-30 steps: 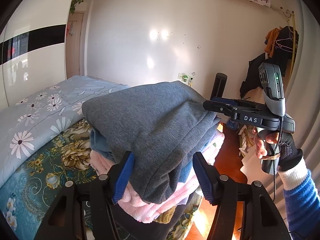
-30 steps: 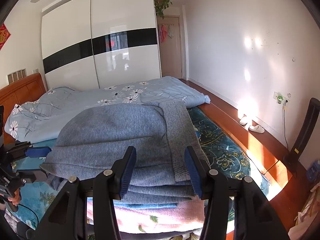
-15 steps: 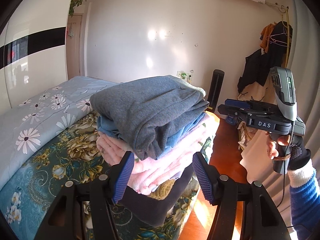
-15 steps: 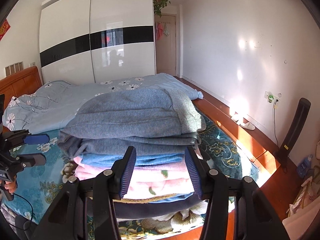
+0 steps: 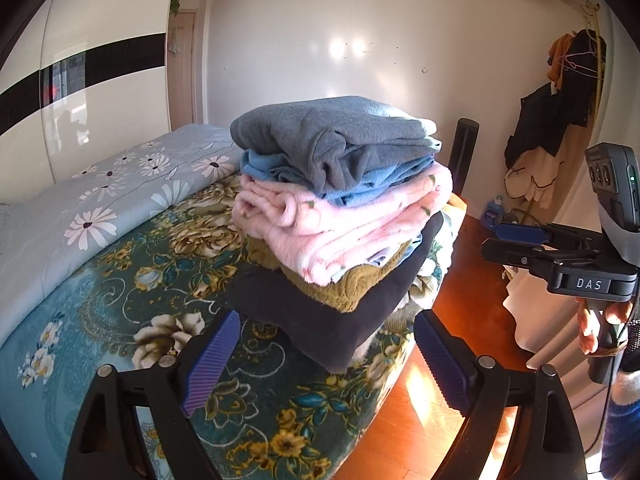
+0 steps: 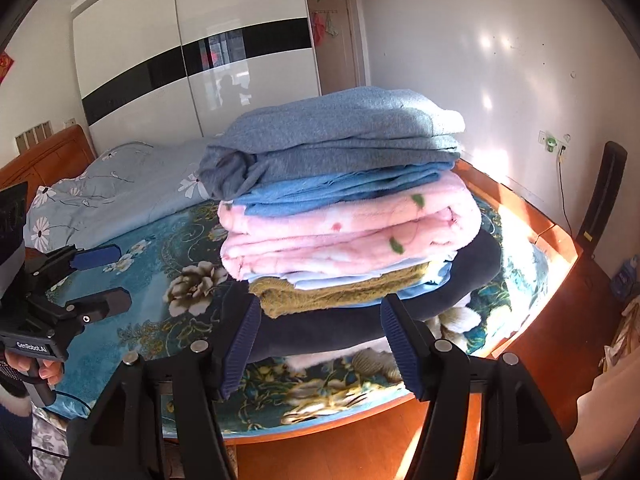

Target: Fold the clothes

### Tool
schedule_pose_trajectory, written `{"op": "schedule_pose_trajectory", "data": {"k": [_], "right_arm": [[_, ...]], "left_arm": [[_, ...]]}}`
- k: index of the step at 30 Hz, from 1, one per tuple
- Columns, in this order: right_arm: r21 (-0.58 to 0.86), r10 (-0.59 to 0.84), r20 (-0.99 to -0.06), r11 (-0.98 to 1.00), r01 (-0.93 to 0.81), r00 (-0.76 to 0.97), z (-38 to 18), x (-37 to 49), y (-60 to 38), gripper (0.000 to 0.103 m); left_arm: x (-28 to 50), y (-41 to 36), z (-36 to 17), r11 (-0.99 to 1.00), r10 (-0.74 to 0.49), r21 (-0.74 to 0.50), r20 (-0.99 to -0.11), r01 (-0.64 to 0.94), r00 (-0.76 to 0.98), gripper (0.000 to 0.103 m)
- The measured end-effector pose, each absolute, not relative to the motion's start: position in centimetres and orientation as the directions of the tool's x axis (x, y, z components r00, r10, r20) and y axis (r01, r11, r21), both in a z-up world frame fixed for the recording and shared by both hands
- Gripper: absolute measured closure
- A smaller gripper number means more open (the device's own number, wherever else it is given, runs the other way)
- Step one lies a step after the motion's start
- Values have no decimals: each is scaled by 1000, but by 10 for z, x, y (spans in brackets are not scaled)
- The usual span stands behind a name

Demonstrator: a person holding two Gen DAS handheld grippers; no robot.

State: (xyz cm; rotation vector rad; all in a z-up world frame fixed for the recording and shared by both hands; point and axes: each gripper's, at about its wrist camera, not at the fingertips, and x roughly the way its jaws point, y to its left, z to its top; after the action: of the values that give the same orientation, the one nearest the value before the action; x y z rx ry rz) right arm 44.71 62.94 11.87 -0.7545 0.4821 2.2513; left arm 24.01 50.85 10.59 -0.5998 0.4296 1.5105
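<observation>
A stack of folded clothes stands at the bed's corner. A grey sweater (image 5: 340,136) (image 6: 340,132) lies on top, over a blue garment (image 6: 340,192), a pink fleece (image 5: 352,216) (image 6: 352,232), a mustard piece (image 6: 336,292) and a dark navy one (image 5: 332,320) at the bottom. My left gripper (image 5: 328,364) is open and empty, held back from the stack; it also shows in the right wrist view (image 6: 100,276). My right gripper (image 6: 320,344) is open and empty, close in front of the stack's bottom; it shows at the right of the left wrist view (image 5: 516,236).
The bed has a teal floral cover (image 5: 120,320) and a pale blue daisy quilt (image 5: 100,200). A wooden floor (image 5: 472,312) lies beyond the bed's corner. Clothes hang on a rack (image 5: 560,120) by the wall. A white wardrobe (image 6: 200,60) stands behind the bed.
Both grippers have drawn back from the stack, which looked close a second ago and now stands whole in view. Both stayed open.
</observation>
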Motion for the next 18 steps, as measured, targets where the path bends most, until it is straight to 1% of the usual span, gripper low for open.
{"op": "schedule_pose_trajectory", "data": {"k": [2, 3, 5, 6, 10, 12, 13, 14, 18], "right_arm": [[132, 497, -639, -681, -721, -587, 116, 446, 619, 27], [139, 492, -639, -682, -718, -591, 115, 446, 613, 20], [145, 488, -638, -683, -716, -595, 113, 445, 602, 15], [143, 489, -638, -684, -716, -595, 112, 444, 596, 13], [126, 499, -645, -677, -725, -579, 111, 441, 579, 12], [104, 510, -657, -668, -737, -555, 109, 438, 572, 9], [91, 515, -661, -667, -740, -546, 108, 437, 568, 3], [78, 520, -664, -667, -741, -537, 108, 435, 565, 1], [30, 540, -666, -671, -741, -515, 110, 430, 550, 0]], "left_arm": [[241, 495, 102, -56, 805, -95, -593, -994, 11, 3], [242, 489, 101, -65, 811, -91, -585, -994, 0, 0], [242, 478, 99, -83, 817, -87, -577, -993, -18, 0], [242, 473, 98, -87, 816, -94, -578, -992, -16, 0], [248, 455, 93, -68, 817, -124, -577, -990, 16, 0], [252, 449, 94, -61, 814, -117, -581, -991, 18, 0], [255, 447, 95, -61, 813, -110, -582, -992, 14, 0], [257, 444, 97, -64, 815, -101, -579, -993, 7, 0], [265, 433, 107, -88, 835, -61, -549, -994, -41, 0]]}}
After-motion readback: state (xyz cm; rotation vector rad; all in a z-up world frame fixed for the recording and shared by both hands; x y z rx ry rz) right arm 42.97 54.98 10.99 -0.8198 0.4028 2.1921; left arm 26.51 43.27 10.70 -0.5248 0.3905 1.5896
